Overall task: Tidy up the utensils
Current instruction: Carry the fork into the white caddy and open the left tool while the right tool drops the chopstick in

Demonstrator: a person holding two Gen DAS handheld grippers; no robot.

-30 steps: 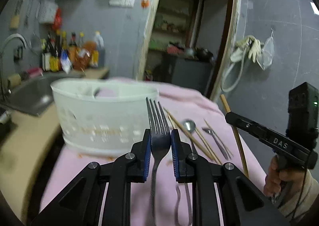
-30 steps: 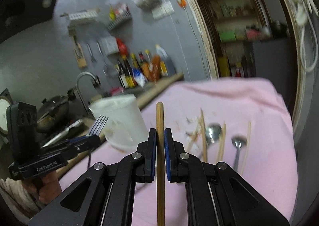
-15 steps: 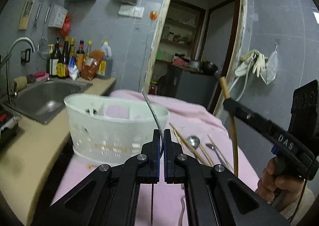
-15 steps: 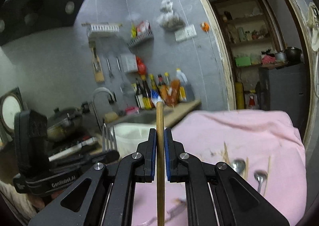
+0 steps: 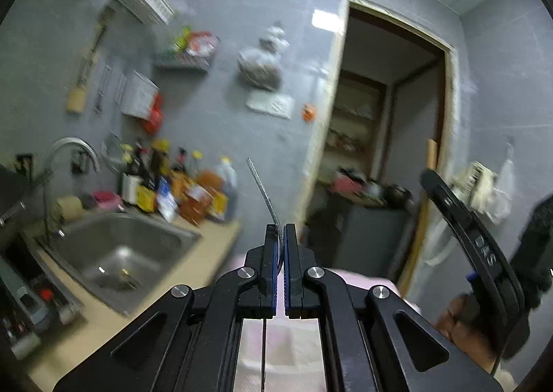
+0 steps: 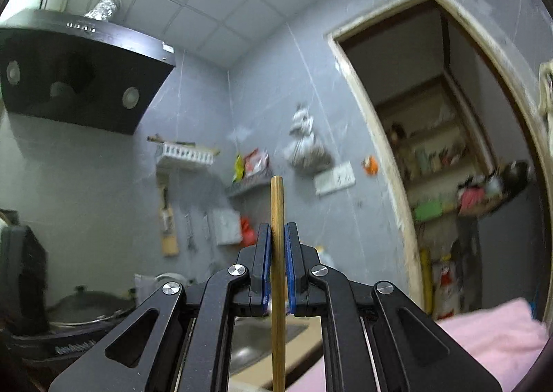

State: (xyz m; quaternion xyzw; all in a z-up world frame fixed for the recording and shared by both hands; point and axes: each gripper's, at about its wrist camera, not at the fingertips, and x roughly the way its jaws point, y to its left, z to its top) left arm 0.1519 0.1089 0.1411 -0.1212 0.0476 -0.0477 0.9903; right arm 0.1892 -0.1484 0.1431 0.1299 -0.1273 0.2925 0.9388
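Grey tiled walls fill both views, with a doorway (image 5: 390, 150) at the back and a steel sink (image 5: 117, 253) sunk into the beige counter (image 5: 103, 323) along the wall. Bottles (image 5: 179, 188) crowd the counter's far edge behind the sink, next to the tap (image 5: 69, 153). A black hood (image 6: 79, 77) hangs high on the wall in the right wrist view.

The left gripper (image 5: 280, 240) has its jaws pinching a fork (image 5: 264, 191), seen edge-on as a thin metal strip that leans a little to the left above the jaws, its handle running down between the arms. It is raised in the air, with the sink and counter edge behind it (the picture is blurred, so the tines cannot be made out).

The right gripper (image 6: 278, 240) has its jaws pressed onto a chopstick (image 6: 277, 212), which stands upright and also runs down past them. The same gripper (image 5: 459, 219) shows at the right of the left wrist view, with the chopstick (image 5: 430, 157) poking up in front of the door frame. A pink cloth (image 6: 490, 336) shows low in both views.
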